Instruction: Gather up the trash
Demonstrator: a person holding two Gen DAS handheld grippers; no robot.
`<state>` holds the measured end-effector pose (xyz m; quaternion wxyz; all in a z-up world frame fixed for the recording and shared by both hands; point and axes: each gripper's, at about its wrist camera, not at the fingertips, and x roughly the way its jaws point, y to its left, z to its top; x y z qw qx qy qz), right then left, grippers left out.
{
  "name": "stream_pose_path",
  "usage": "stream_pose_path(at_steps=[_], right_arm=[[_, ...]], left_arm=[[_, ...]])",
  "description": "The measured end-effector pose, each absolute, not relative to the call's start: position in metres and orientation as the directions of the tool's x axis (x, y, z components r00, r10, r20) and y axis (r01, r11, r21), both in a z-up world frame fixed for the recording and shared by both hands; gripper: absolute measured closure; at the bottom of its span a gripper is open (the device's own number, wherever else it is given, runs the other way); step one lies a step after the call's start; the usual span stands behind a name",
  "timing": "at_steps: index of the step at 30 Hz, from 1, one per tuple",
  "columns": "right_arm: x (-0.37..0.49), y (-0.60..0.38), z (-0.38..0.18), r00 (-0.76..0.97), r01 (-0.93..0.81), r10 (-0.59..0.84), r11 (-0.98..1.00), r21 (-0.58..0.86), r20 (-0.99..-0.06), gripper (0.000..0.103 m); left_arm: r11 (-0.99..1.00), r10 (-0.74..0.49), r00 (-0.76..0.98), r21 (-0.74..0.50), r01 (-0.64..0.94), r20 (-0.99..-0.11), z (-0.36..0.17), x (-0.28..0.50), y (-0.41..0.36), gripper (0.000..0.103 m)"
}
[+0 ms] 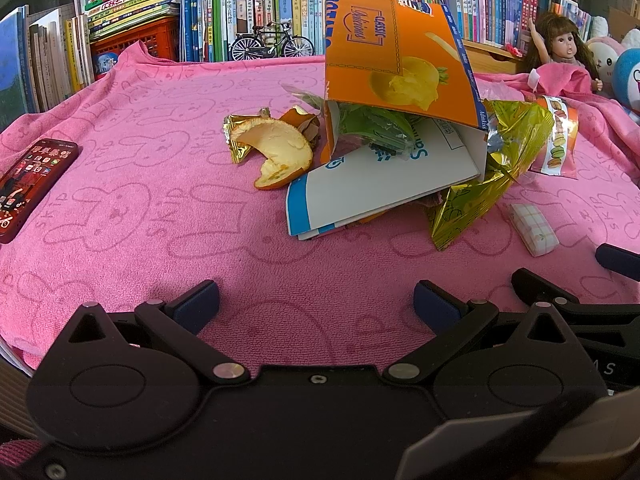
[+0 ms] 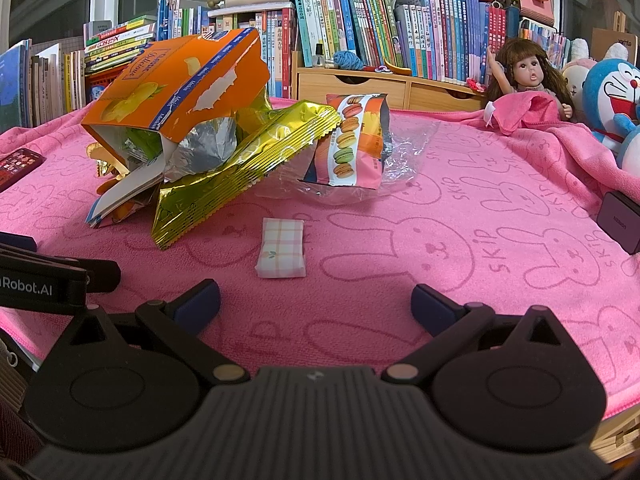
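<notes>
Nothing is judged collected yet: the torn orange cardboard box (image 1: pixel 400 76), crumpled gold foil wrapper (image 2: pixel 240 172) and curled orange peel (image 1: pixel 280 152) lie heaped mid-surface on the pink towel (image 1: pixel 140 208), while the left gripper (image 1: pixel 316 304) and right gripper (image 2: pixel 316 300) are held wide and empty.

My pink rabbit-print towel (image 2: pixel 460 216) carries an orange carton (image 2: pixel 176 80), a gold foil bag (image 2: pixel 248 168) and a plaid-patterned white packet (image 2: pixel 281 248).
</notes>
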<state>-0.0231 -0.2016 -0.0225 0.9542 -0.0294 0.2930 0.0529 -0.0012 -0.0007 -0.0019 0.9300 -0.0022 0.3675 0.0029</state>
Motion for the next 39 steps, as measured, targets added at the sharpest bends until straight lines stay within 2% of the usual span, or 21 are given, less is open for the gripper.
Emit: stream_pose_path(at_steps=[19,23,26,28,31,34,35,39], right_arm=[[-0.025,-0.204,-0.020,0.837,-0.127,0.102,0.992,-0.009,-0.538,0.000],[-0.031,-0.208,-0.015,0.862,-0.140,0.135,0.990,0.025,-0.488,0.007],[-0.032,-0.208,-0.009,0.885,-0.148,0.137,0.989,0.010,-0.446,0.013],[-0.030,-0.207,-0.007,0.889,-0.155,0.140,0.988,0.000,-0.437,0.016],[-0.027,-0.205,-0.007,0.885,-0.165,0.149,0.986,0.004,-0.442,0.023],[-0.021,-0.206,-0.008,0.880,-0.156,0.147,0.988,0.019,-0.452,0.037],[-0.020,-0.207,-0.009,0.878,-0.149,0.145,0.988,0.028,-0.457,0.045],[-0.016,-0.210,-0.009,0.871,-0.140,0.156,0.988,0.068,-0.466,0.061]], left_arm=[[1.000,-0.021,0.760,-0.021,0.009,-0.650,0.003,-0.007,0.005,0.000],[0.997,-0.049,0.779,-0.072,0.005,-0.625,0.011,-0.007,0.012,0.003],[0.991,-0.096,0.794,-0.128,0.023,-0.601,0.018,-0.006,0.016,0.009],[0.985,-0.138,0.798,-0.166,0.048,-0.587,0.022,-0.005,0.018,0.013],[0.981,-0.168,0.811,-0.172,0.085,-0.560,0.025,-0.004,0.015,0.013],[0.986,-0.154,0.837,-0.132,0.098,-0.524,0.028,0.005,0.011,0.013],[0.987,-0.149,0.840,-0.123,0.099,-0.521,0.027,0.010,0.011,0.013],[0.981,-0.167,0.831,-0.171,0.088,-0.530,0.019,0.031,0.016,0.012]])
